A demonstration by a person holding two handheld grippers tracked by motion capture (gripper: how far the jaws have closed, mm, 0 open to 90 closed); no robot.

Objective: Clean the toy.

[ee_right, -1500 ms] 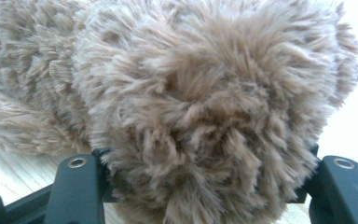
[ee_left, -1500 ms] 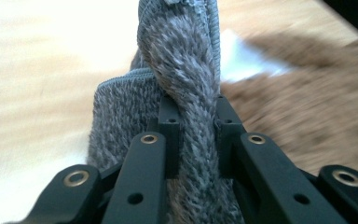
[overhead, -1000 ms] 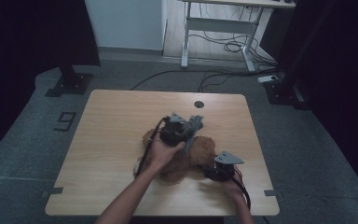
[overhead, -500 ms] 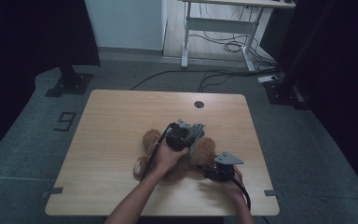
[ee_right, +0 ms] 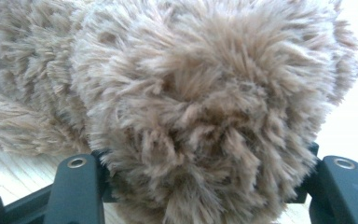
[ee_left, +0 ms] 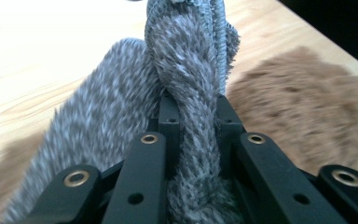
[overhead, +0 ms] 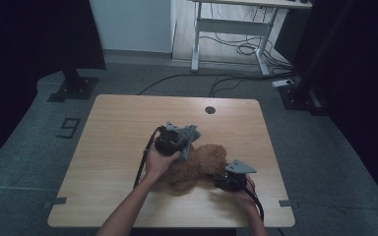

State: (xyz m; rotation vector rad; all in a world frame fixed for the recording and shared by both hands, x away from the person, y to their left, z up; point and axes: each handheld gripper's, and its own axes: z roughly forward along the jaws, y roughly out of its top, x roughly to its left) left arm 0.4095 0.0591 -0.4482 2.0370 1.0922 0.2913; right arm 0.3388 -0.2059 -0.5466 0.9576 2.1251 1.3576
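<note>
In the high view, a brown plush toy [overhead: 199,164] is lying on the wooden table [overhead: 123,128] a little right of the frame's centre and toward its lower half. The left gripper [overhead: 189,142] is hanging over the toy's upper left part, carried by the person's left hand [overhead: 158,161], and it is holding a grey furry cloth [overhead: 191,137] that is covering part of the toy from this angle. The right gripper [overhead: 222,178] is sitting at the toy's lower right edge, its grey three-cornered plate hiding the spot where the jaws are meeting the fur. A small round hole [overhead: 210,109] is showing in the tabletop above the toy, well apart from it; beyond the table's far edge a white desk frame [overhead: 229,27] and loose cables [overhead: 236,81] are lying on the grey floor. In the left gripper view, the jaws are standing close together and pinching a twisted fold of the grey furry cloth [ee_left: 191,93], which is running up the middle of the frame and blocking much of the table behind it, while the brown plush toy [ee_left: 307,116] is lying blurred at the right. In the right gripper view, the jaws are clamping on a rounded part of the brown plush toy [ee_right: 205,102], whose fur is bulging over them.
</note>
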